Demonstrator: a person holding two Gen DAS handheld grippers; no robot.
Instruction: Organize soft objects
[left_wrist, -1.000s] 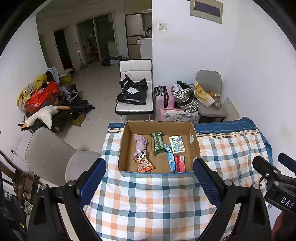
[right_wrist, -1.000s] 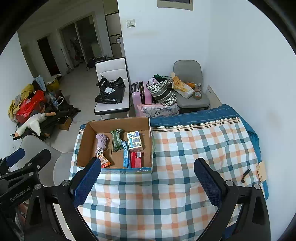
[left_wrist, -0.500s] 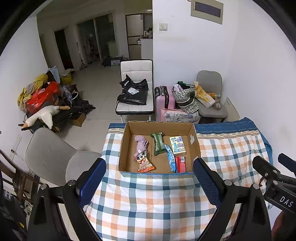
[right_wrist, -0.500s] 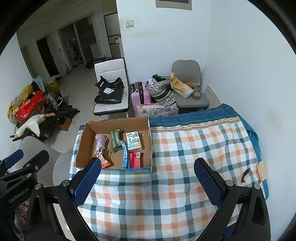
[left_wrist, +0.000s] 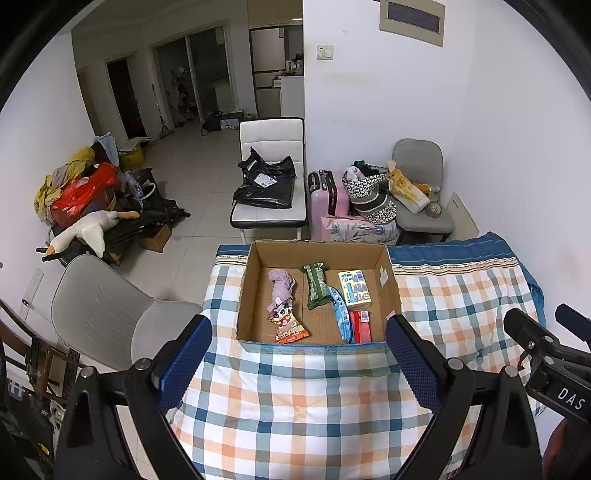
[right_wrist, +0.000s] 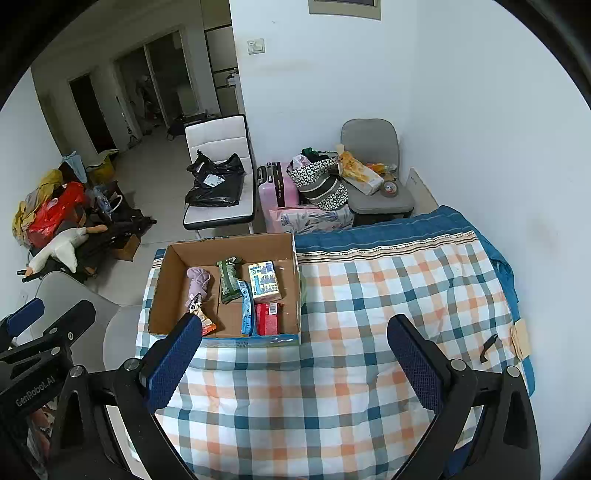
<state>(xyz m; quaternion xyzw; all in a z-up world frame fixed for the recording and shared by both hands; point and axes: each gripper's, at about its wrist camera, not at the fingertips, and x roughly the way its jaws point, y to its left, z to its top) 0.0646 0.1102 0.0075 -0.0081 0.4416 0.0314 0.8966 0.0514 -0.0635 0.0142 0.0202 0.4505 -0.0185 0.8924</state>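
Soft packets lie in the cardboard box (left_wrist: 317, 254) just ahead of the left gripper (left_wrist: 295, 360), whose jaws stand wide and empty; the right gripper (right_wrist: 295, 360), also wide and empty, has the box ahead to its left; "DAS" and "GenRobot.AI" read on the gripper bodies; open checked blanket (right_wrist: 388, 295) stretches rightward over the bed; chairs and a pink suitcase (left_wrist: 328, 195) stand beyond.

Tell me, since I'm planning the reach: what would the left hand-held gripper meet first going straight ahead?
Probably the cardboard box, its near wall; the left hand-held gripper is open and centred on it, over the checked blanket. Depth is uncertain.
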